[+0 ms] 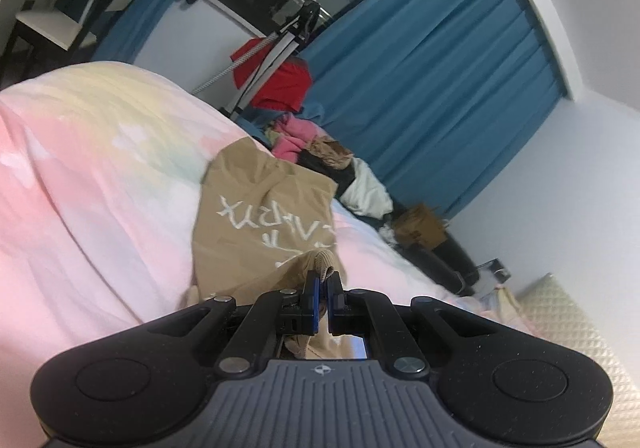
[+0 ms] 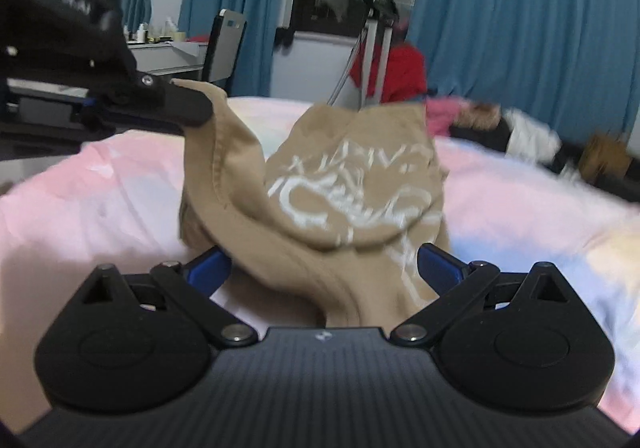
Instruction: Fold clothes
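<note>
— So, what does the garment look like from left to right?

— Starting at the left, the left gripper (image 2: pixel 188 107) is clenched on a ribbed edge of the tan shirt (image 2: pixel 352 187), lifting that corner off the pink bedsheet (image 2: pixel 100 199). A stitched hem runs down from the pinch. To the right, the shirt's body lies rumpled on the bed, its white print facing up and creased. The nearest part bunches up toward the right gripper (image 2: pixel 324 268).

— And that gripper?

— Its blue pads stand wide apart on either side of the bunched cloth, released, not pressing on it.

— What does the left wrist view add?

— The left gripper (image 1: pixel 323 282) pinches a small fold of the tan shirt (image 1: pixel 256 207), which trails away across the pink bedsheet (image 1: pixel 100 207).

— Any containers?

— A brown cardboard box (image 1: pixel 420 226) sits far right on the floor; I cannot tell what is inside. Left of it, a pile of clothes (image 1: pixel 320 151) lies loose beside the blue curtain (image 1: pixel 440 87).
</note>
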Motion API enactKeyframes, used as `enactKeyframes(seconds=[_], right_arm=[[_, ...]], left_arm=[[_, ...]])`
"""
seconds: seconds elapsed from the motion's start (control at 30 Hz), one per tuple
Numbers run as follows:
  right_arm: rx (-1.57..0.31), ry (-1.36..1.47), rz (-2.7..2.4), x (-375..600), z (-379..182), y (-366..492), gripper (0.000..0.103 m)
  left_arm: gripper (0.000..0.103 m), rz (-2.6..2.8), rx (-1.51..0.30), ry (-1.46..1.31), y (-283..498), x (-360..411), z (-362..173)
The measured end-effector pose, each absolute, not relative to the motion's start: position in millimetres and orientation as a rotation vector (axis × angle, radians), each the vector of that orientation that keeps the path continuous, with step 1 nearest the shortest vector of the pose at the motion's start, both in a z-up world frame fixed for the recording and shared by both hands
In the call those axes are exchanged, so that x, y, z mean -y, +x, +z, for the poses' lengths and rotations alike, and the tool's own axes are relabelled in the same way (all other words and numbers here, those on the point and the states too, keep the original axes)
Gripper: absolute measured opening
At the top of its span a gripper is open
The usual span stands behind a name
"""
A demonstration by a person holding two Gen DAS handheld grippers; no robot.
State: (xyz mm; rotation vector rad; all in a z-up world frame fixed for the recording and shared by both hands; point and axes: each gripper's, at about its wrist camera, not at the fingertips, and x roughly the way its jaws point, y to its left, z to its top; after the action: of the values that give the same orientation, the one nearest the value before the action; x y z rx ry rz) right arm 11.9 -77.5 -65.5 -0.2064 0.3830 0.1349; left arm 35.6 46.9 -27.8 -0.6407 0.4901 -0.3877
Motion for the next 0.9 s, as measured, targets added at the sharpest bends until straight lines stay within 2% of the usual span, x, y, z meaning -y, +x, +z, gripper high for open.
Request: enactKeyframes(seconds=[0.33, 0.53, 0.73, 0.83, 0.9], right_arm=[[-0.329, -0.236, -0.126, 95.7, -47.2, -8.9, 0.101], [-0.523, -0.112, -0.117, 129.3, -53.0, -1.2, 0.101], [-0.611, -0.09, -0.121, 134.3, -66.6, 7.9, 0.101], [-0.649, -0.06, -0.11, 138.8, -76.7, 18.1, 0.096], [-0.651, -0.009, -0.097, 144.9, -78.2, 22.9, 0.08]], left_arm=[[0.004, -0.339, -0.457, -0.595, 32.4, -46.0, -22.3], [0.004, -0.335, -0.438, -0.538, 21.6, -39.0, -15.1], [0.003, -0.323, -0.392, -0.483, 15.7, -35.8, -10.2], [0.003, -0.301, -0.412, -0.46, 20.0, -36.8, -13.1], [0.003, -0.282, -0.453, -0.417, 24.9, -33.3, -16.5]])
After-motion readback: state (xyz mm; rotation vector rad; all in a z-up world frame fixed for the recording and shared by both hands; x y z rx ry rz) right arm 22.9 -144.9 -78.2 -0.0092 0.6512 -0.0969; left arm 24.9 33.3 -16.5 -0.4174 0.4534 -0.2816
